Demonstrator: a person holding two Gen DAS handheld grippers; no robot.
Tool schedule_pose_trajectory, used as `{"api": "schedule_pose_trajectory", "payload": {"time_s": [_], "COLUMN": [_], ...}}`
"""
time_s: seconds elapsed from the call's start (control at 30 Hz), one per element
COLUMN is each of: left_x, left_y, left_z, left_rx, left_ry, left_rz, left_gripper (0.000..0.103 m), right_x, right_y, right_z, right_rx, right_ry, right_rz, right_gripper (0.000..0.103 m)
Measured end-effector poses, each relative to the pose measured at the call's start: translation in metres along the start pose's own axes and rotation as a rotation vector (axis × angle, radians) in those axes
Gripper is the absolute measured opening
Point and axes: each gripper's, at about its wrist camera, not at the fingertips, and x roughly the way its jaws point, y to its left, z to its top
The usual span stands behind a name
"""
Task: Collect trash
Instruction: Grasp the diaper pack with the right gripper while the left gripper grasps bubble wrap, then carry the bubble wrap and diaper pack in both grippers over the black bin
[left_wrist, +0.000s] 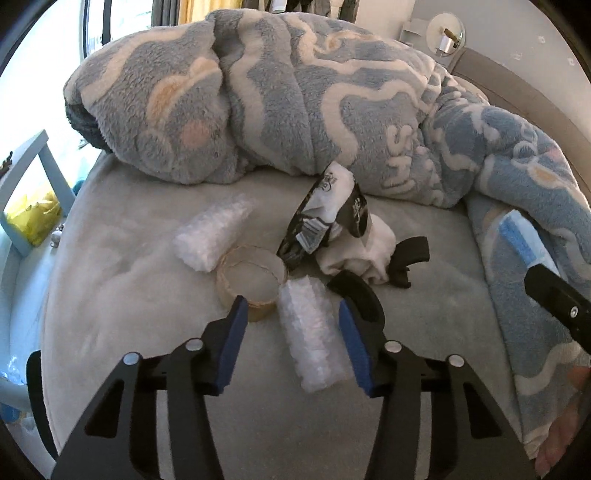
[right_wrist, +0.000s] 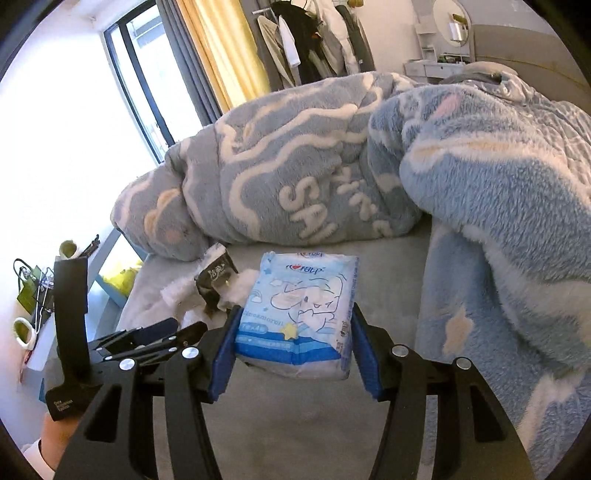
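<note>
In the left wrist view a strip of bubble wrap (left_wrist: 314, 339) lies on the grey bed (left_wrist: 129, 277), between the blue pads of my left gripper (left_wrist: 291, 306). The right pad is at its edge, the left pad stands clear of it, so the gripper is open. Just beyond lie a tape roll (left_wrist: 251, 284), a second piece of bubble wrap (left_wrist: 214, 236), a black-and-white wrapper (left_wrist: 325, 214) and crumpled white tissue (left_wrist: 369, 254). My right gripper (right_wrist: 295, 310) is shut on a blue tissue packet (right_wrist: 303, 310), held above the bed.
A bulky blue-and-white fleece blanket (left_wrist: 295, 103) fills the far side and right of the bed. Two black plastic pieces (left_wrist: 410, 258) lie by the tissue. A blue frame with a yellow bag (left_wrist: 33, 218) stands off the bed's left edge.
</note>
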Motion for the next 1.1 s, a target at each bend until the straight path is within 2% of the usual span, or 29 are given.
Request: {"api": "schedule_pose_trajectory", "payload": {"time_s": [0.07, 0.2, 0.37, 0.47, 0.57, 0.77, 1.1], "left_x": [-0.001, -0.001, 0.008, 0.004, -0.002, -0.016, -0.045], "left_y": [-0.005, -0.016, -0.021, -0.015, -0.008, -0.002, 0.031], "left_z": [-0.003, -0.013, -0.018, -0.017, -0.014, -0.013, -0.011], "left_rx": [0.026, 0.052, 0.050, 0.036, 0.018, 0.032, 0.008], "left_ry": [-0.001, 0.011, 0.054, 0.022, -0.001, -0.021, -0.077], "left_rz": [0.016, 0.035, -0.016, -0.030, -0.061, -0.070, -0.101], "left_gripper": [0.048, 0.047, 0.035, 0.031, 0.030, 0.030, 0.030], "right_x": [0.001, -0.004, -0.008, -0.007, -0.006, -0.010, -0.007], "right_y": [-0.001, -0.003, -0.002, 0.002, 0.005, 0.016, 0.053], "right_z": [0.000, -0.002, 0.002, 0.003, 0.004, 0.006, 0.007], "right_rx": [0.007, 0.022, 0.037, 0.024, 0.023, 0.018, -0.013], "right_ry": [0.002, -0.005, -0.019, -0.019, -0.016, -0.026, -0.036], "right_rz": [0.000, -0.001, 0.010, 0.003, 0.002, 0.007, 0.039], "right_gripper": [0.057, 0.057, 0.057, 0.057, 0.057, 0.057, 0.057]}}
